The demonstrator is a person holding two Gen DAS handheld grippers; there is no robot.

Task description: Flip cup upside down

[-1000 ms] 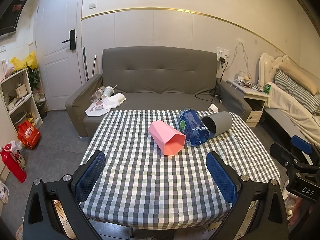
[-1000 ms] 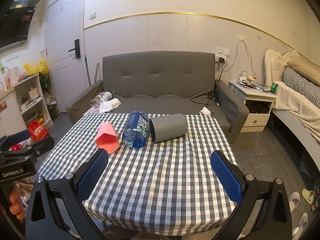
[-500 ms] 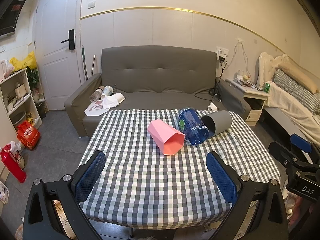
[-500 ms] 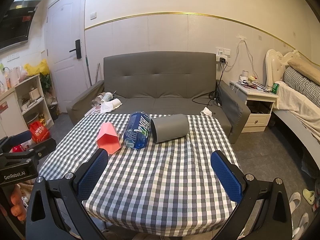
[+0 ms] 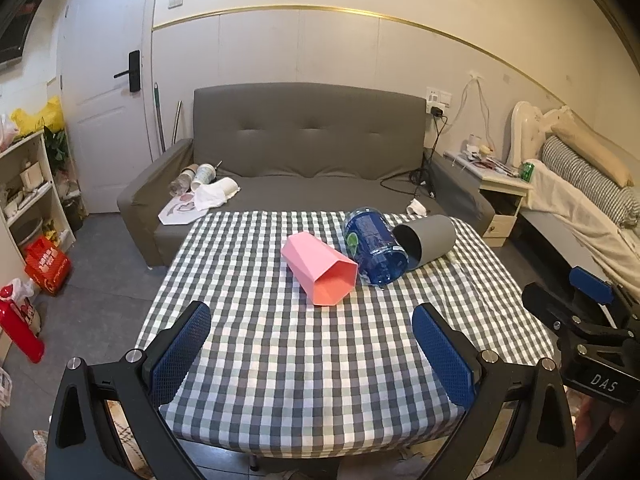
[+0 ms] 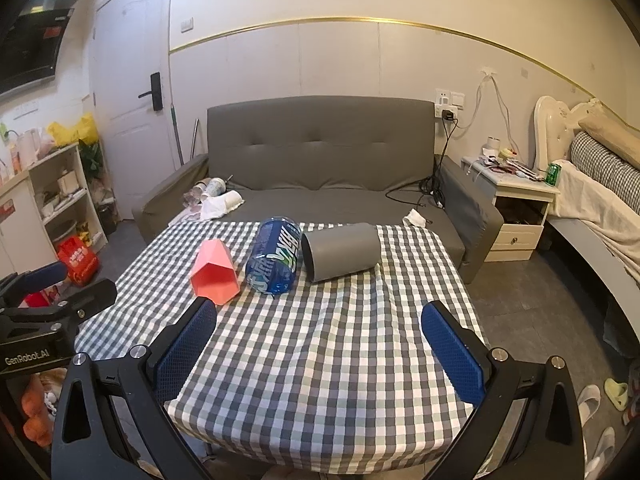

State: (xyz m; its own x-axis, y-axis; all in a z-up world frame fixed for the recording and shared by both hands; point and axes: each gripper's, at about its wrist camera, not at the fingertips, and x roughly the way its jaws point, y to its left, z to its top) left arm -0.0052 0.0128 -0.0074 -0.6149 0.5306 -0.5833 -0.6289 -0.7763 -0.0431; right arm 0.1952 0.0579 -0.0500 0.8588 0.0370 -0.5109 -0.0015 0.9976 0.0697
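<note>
A pink hexagonal cup (image 5: 320,268) lies on its side on the checkered table (image 5: 304,364), mouth toward me; it also shows in the right wrist view (image 6: 216,270). A blue bottle (image 5: 374,252) and a grey cup (image 5: 426,240) lie on their sides to its right; in the right wrist view the bottle (image 6: 276,256) and the grey cup (image 6: 342,250) lie side by side. My left gripper (image 5: 312,326) is open and empty above the table's near edge. My right gripper (image 6: 318,320) is open and empty, also at the near edge.
A grey sofa (image 5: 308,160) with clutter stands behind the table. A nightstand (image 6: 516,200) and a bed (image 6: 600,200) are at the right, shelves (image 5: 28,184) and a door at the left. The other gripper shows at each view's side.
Both views have shifted very slightly; the objects on the table have not moved and both grippers stay open.
</note>
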